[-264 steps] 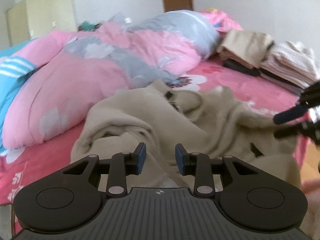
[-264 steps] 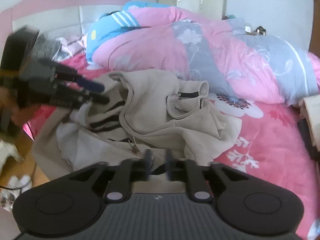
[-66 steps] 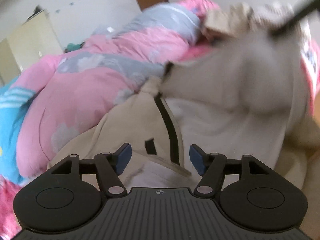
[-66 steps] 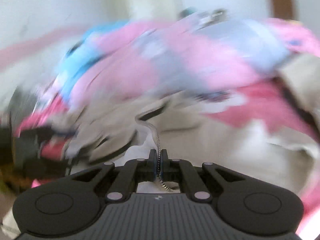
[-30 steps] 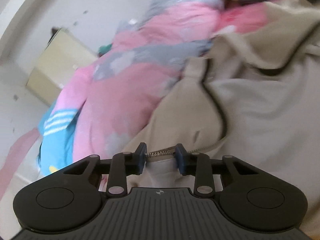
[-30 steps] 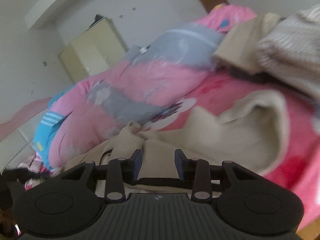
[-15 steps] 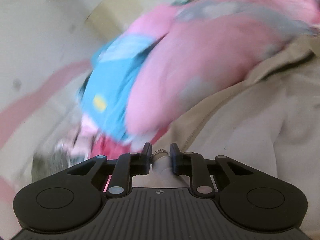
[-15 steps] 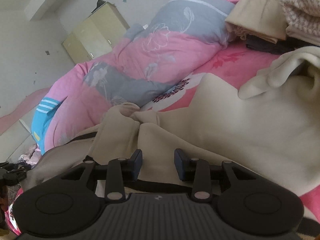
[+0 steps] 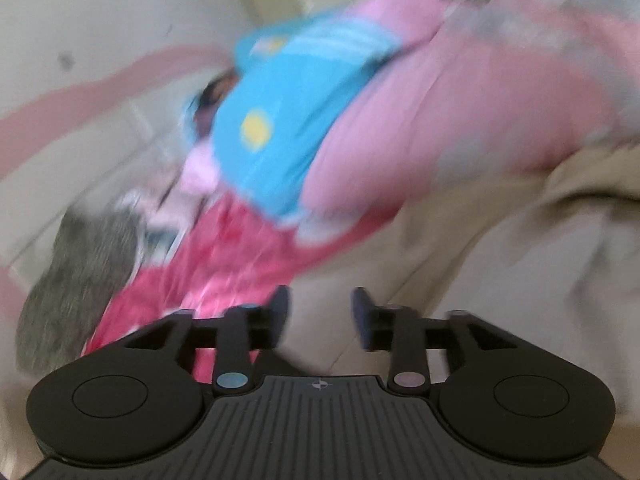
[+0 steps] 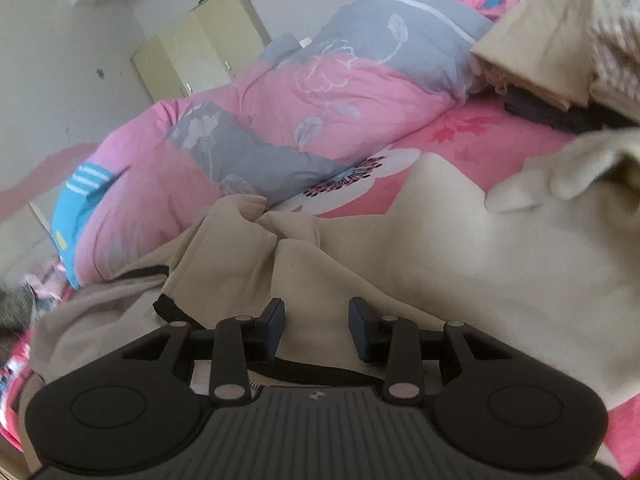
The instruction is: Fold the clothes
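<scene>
A beige zip hoodie (image 10: 440, 248) lies spread across the pink bed sheet (image 10: 500, 148), its black zipper edge (image 10: 168, 308) running under my right gripper. My right gripper (image 10: 316, 328) hovers low over the hoodie's middle, its jaws apart with only flat cloth beneath them. The left wrist view is blurred. There my left gripper (image 9: 320, 316) sits at the hoodie's (image 9: 500, 280) left edge, where cloth meets sheet (image 9: 224, 264). Its jaws are opening and nothing is pinched between them.
A rolled pink and grey duvet (image 10: 320, 92) lies along the far side, with a blue striped piece (image 9: 296, 112) at its left end. Folded clothes (image 10: 552, 52) are stacked at the back right. A grey fuzzy item (image 9: 76, 280) lies at the left, a cream wardrobe (image 10: 200, 52) behind.
My left gripper has let go of the hoodie's zipper edge and opened, and its view has swung left toward the headboard end. The right gripper has sunk slightly, still open.
</scene>
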### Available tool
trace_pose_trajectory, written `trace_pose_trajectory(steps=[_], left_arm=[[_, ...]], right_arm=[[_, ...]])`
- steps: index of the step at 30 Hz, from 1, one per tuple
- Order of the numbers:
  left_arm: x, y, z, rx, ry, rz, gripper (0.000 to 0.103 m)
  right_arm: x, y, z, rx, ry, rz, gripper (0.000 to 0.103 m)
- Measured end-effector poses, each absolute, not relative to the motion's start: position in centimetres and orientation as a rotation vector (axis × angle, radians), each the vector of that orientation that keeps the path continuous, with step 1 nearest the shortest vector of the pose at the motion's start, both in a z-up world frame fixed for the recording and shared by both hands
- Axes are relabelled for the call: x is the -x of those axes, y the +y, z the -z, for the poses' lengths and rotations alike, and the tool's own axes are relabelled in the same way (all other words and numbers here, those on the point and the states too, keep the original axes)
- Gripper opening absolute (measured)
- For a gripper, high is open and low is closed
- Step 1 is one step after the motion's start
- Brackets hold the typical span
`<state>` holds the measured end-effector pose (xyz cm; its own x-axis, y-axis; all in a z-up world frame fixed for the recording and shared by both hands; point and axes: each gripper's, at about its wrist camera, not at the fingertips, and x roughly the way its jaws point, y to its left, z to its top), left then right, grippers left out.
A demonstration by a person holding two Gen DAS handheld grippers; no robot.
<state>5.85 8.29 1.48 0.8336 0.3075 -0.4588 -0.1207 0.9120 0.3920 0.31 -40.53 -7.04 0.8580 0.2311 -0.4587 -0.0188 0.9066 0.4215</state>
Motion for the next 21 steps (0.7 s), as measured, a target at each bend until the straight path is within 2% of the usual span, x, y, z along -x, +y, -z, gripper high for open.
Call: trace_pose_trajectory(steps=[2, 4, 7, 9, 10, 11, 15, 16, 17, 20, 21], left_arm=[[-6.5, 5.9, -2.0, -0.405, 0.525, -0.082, 0.093], [-7.3, 3.0, -1.7, -0.464, 0.515, 0.062, 0.101], [-9.5, -1.4, 0.4, -0.583, 0.52, 0.17, 0.1], [-11.2, -3.3, 2.0, -0.638, 0.546, 0.205, 0.099], [-12.2, -3.8, 2.8, -0.658, 0.566, 0.222, 0.098], [-13.2, -4.3, 3.7, -0.678, 0.587, 0.24, 0.098], [-15.5, -4.8, 6.2, -0.748, 0.625, 0.226, 0.092], [-16.0, -4.7, 6.6, -0.756, 0.632, 0.223, 0.089], [-16.6, -4.6, 6.8, -0.756, 0.638, 0.22, 0.08], [-18.3, -4.0, 6.9, -0.744, 0.648, 0.174, 0.061], [-18.8, -3.7, 6.8, -0.734, 0.652, 0.163, 0.06]], right_arm=[[0.0, -39.8, 6.3, -0.379, 0.531, -0.122, 0.039], [0.3, -39.0, 5.4, -0.346, 0.535, -0.123, 0.041], [0.8, -37.3, 3.9, -0.287, 0.542, -0.146, 0.045], [0.8, -35.9, 2.8, -0.226, 0.553, -0.173, 0.053], [0.8, -35.2, 2.4, -0.189, 0.556, -0.183, 0.062], [0.7, -34.4, 2.0, -0.151, 0.559, -0.193, 0.066], [-0.5, -32.7, 1.0, 0.028, 0.591, -0.201, 0.073], [-1.1, -32.5, 1.0, 0.068, 0.61, -0.189, 0.075], [-1.6, -32.4, 1.0, 0.107, 0.628, -0.178, 0.076], [-3.3, -32.5, 1.4, 0.216, 0.664, -0.151, 0.081], [-4.0, -32.7, 1.5, 0.238, 0.668, -0.146, 0.081]])
